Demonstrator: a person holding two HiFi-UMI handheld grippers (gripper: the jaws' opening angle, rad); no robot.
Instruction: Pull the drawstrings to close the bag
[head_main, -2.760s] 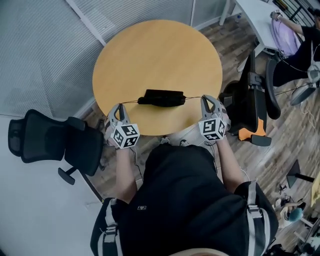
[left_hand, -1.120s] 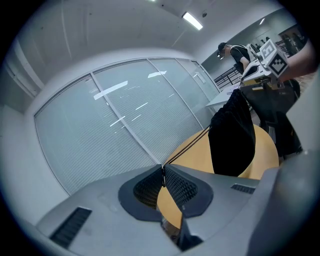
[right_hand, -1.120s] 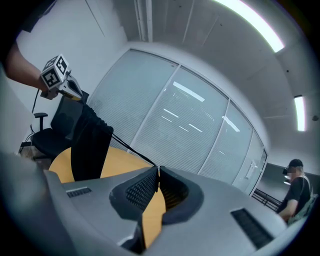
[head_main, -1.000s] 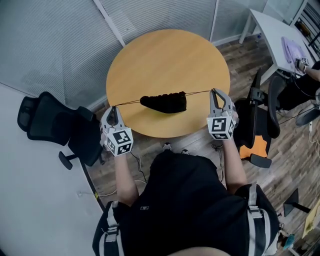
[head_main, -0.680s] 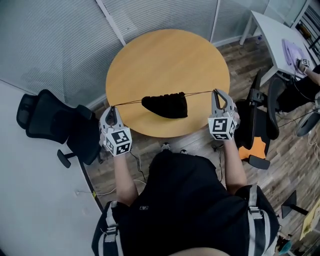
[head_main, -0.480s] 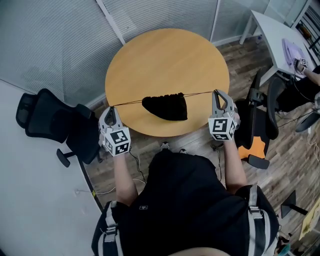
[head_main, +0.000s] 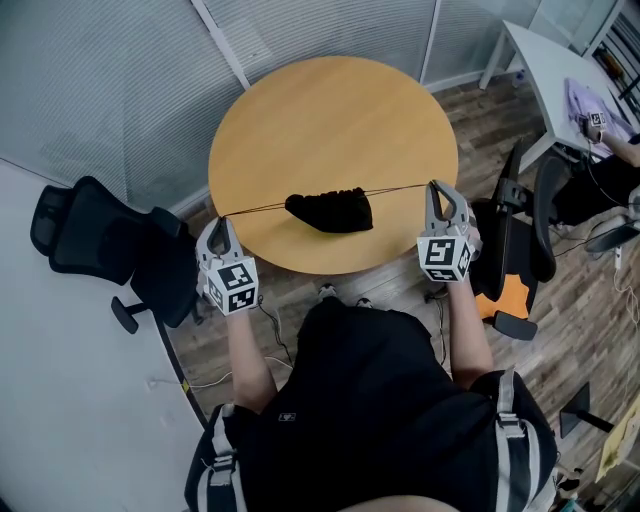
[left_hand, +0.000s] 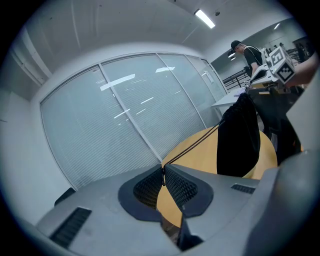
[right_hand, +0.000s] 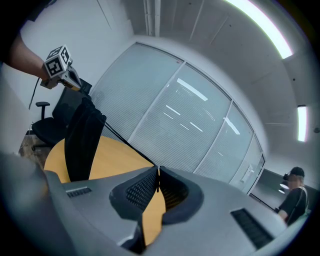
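A black drawstring bag (head_main: 331, 210) hangs gathered over the round wooden table (head_main: 330, 120), strung on a taut thin drawstring (head_main: 260, 209). My left gripper (head_main: 220, 221) is shut on the drawstring's left end, off the table's front left edge. My right gripper (head_main: 436, 188) is shut on the right end, beside the table's right edge. In the left gripper view the bag (left_hand: 238, 136) hangs to the right, with the drawstring (left_hand: 192, 146) running into the closed jaws of the left gripper (left_hand: 162, 170). In the right gripper view the bag (right_hand: 83, 140) hangs at left, its drawstring (right_hand: 131, 146) entering the right gripper (right_hand: 158, 179).
A black office chair (head_main: 110, 255) stands left of the table, and another black chair with an orange part (head_main: 515, 240) stands at the right. Frosted glass walls (head_main: 130, 80) run behind. A white desk (head_main: 560, 80) with a seated person lies at the far right.
Since the earliest frame the bag has been lifted off the table and its mouth cinched, with the grippers farther apart. Over the last second hardly anything moved.
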